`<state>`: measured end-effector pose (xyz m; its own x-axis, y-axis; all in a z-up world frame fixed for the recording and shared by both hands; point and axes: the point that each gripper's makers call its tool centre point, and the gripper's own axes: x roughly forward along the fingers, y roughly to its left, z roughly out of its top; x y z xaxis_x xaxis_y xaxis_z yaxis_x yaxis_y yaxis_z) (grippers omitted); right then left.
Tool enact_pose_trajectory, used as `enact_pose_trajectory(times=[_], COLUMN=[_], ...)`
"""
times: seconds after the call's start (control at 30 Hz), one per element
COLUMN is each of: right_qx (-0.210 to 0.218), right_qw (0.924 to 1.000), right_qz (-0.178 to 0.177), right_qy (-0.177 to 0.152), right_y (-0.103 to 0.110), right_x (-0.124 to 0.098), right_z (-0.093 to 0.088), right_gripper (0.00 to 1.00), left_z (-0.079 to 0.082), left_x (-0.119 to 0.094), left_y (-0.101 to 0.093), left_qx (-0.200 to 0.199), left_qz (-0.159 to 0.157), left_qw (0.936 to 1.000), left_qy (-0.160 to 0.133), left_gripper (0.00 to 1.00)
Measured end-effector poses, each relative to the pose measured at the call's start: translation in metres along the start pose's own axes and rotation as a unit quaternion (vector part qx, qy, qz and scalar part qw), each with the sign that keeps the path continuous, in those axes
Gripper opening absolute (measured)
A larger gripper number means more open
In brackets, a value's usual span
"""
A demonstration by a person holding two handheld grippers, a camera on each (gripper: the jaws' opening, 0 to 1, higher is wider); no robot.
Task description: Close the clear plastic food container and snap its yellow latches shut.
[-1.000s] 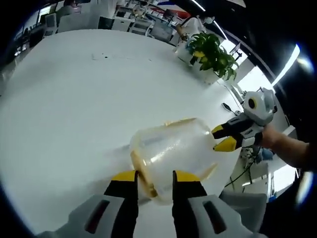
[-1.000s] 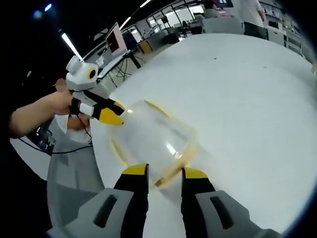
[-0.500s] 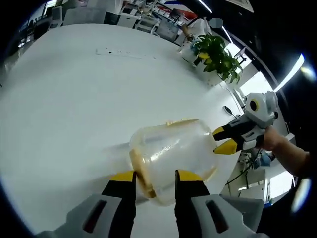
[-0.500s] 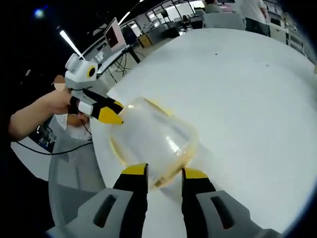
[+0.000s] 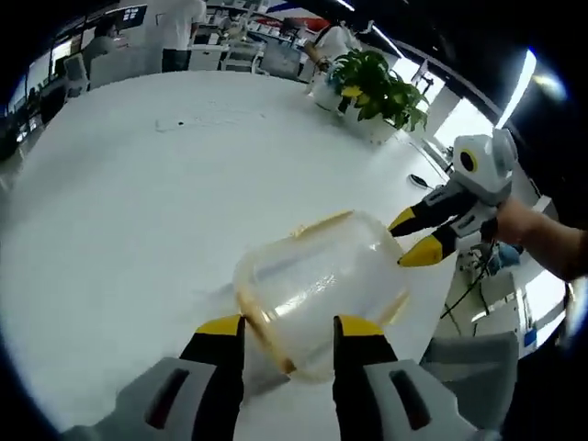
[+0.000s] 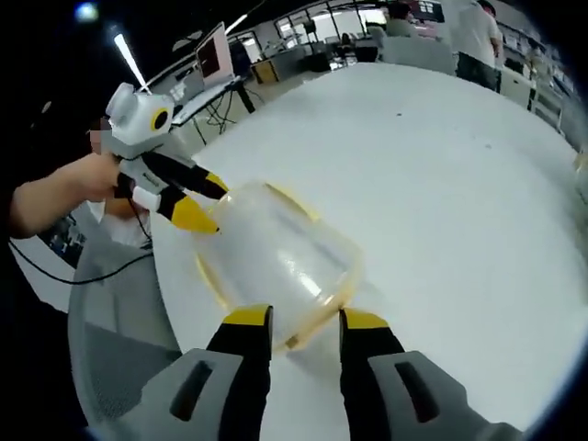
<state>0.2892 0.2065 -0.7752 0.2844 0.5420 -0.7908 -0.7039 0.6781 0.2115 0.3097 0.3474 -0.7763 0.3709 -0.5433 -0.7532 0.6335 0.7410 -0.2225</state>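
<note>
Now the clear container [image 5: 317, 280] lies on the white surface [image 5: 138, 211] just ahead of my left hand-held gripper [image 5: 287, 329], jaws parted either side of its yellow-latched rim. My right hand-held gripper [image 6: 304, 321], also open, has tilted slightly since a second ago; no latch looks snapped yet. Beyond stands a potted plant [image 5: 372, 87], well apart; nothing blocks me.

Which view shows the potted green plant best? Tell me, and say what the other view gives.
The left gripper view shows it best: the potted plant stands sharp and well lit at the far edge of the white table, beyond the clear container. The right gripper view looks another way, over the container toward desks and a monitor.
</note>
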Motion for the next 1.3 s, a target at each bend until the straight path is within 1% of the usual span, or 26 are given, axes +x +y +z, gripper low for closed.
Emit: enact_pose_trajectory(times=[0.07,0.1,0.17,0.2,0.23,0.27,0.3,0.33,0.4,0.5,0.53,0.6,0.63,0.7,0.73,0.77,0.8,0.83,0.87,0.9,0.93,0.97,1.13,1.2,1.27,1.3], right_qx=[-0.02,-0.027,-0.059,-0.059,-0.06,-0.072,-0.096,-0.109,-0.126,-0.131,-0.132,-0.14,-0.16,-0.174,-0.19,-0.196,-0.196,-0.195,-0.195,-0.197,-0.198,-0.201,-0.217,-0.226,-0.232,-0.237], right_qw=[0.9997,0.9994,0.9978,0.9976,0.9974,0.9964,0.9939,0.992,0.9893,0.9894,0.9898,0.9895,0.9867,0.9839,0.9808,0.9796,0.9797,0.9799,0.9799,0.9798,0.9795,0.9789,0.9748,0.9723,0.9707,0.9694], right_qz=[-0.016,-0.019,-0.026,-0.03,-0.033,-0.034,-0.043,-0.053,-0.062,-0.058,-0.05,-0.029,-0.017,-0.017,-0.018,-0.016,-0.014,-0.013,-0.012,-0.005,-0.004,-0.002,0.003,0.008,0.011,0.012], right_qy=[0.007,0.009,0.017,0.019,0.022,0.026,0.033,0.036,0.039,0.024,0.019,0.02,0.024,0.037,0.04,0.041,0.041,0.041,0.04,0.036,0.034,0.035,0.052,0.058,0.063,0.065], right_y=[0.0,0.001,0.001,0.001,0.0,-0.001,-0.004,-0.006,-0.007,-0.002,0.001,0.01,0.015,0.016,0.017,0.019,0.02,0.02,0.022,0.024,0.025,0.026,0.031,0.033,0.034,0.035], right_x=[0.0,0.0,-0.002,-0.002,-0.002,-0.002,-0.004,-0.005,-0.007,-0.01,-0.009,-0.007,-0.005,-0.002,0.0,0.001,0.002,0.003,0.003,0.004,0.005,0.005,0.006,0.008,0.011,0.013], right_z=[0.001,0.002,0.002,0.002,0.002,0.002,0.002,0.003,0.004,0.012,0.015,0.017,0.017,0.016,0.018,0.02,0.022,0.024,0.026,0.029,0.031,0.032,0.031,0.03,0.03,0.031], right_gripper=[0.27,0.27,0.28,0.3,0.31,0.32,0.34,0.36,0.36,0.35,0.36,0.36,0.36,0.37,0.36,0.36,0.36,0.36,0.36,0.36,0.37,0.37,0.37,0.38,0.38,0.38], left_z=[0.003,0.001,-0.001,-0.001,0.001,0.003,0.004,0.006,0.009,0.012,0.013,0.015,0.015,0.016,0.018,0.019,0.021,0.023,0.024,0.024,0.024,0.024,0.024,0.024,0.024,0.023], left_x=[0.0,-0.001,0.0,0.001,0.001,0.001,0.0,0.0,-0.002,-0.005,-0.005,-0.005,-0.005,-0.005,-0.005,-0.005,-0.004,-0.003,-0.003,-0.002,-0.001,-0.001,0.006,0.007,0.007,0.009], left_y=[0.0,-0.002,-0.004,-0.004,-0.004,-0.003,-0.002,-0.002,-0.003,-0.006,-0.006,-0.01,-0.011,-0.012,-0.013,-0.015,-0.02,-0.021,-0.022,-0.024,-0.023,-0.023,-0.029,-0.033,-0.037,-0.039], left_qx=[0.03,0.019,0.015,0.023,0.044,0.06,0.074,0.101,0.136,0.203,0.212,0.247,0.264,0.277,0.281,0.279,0.257,0.255,0.261,0.279,0.306,0.316,0.306,0.321,0.328,0.336], left_qz=[0.005,0.004,-0.006,-0.007,-0.009,-0.007,-0.004,0.0,0.004,0.008,0.009,-0.001,-0.003,-0.003,-0.008,-0.011,-0.028,-0.033,-0.034,-0.035,-0.031,-0.03,-0.041,-0.044,-0.048,-0.052], left_qw=[0.9995,0.9998,0.9998,0.9996,0.999,0.9982,0.9972,0.9949,0.9908,0.9792,0.9773,0.9689,0.9645,0.961,0.9597,0.9602,0.9659,0.9664,0.9647,0.9598,0.9517,0.9483,0.9511,0.9459,0.9432,0.9404], left_qy=[-0.004,-0.001,0.013,0.011,0.008,0.006,0.005,0.003,-0.001,-0.003,-0.004,-0.005,-0.001,-0.001,-0.002,-0.003,-0.003,-0.004,-0.005,-0.004,0.004,0.007,0.009,0.01,0.01,0.012], left_gripper=[0.35,0.35,0.36,0.37,0.38,0.39,0.4,0.41,0.41,0.42,0.42,0.42,0.42,0.42,0.42,0.42,0.42,0.42,0.42,0.42,0.41,0.4,0.39,0.38,0.39,0.39])
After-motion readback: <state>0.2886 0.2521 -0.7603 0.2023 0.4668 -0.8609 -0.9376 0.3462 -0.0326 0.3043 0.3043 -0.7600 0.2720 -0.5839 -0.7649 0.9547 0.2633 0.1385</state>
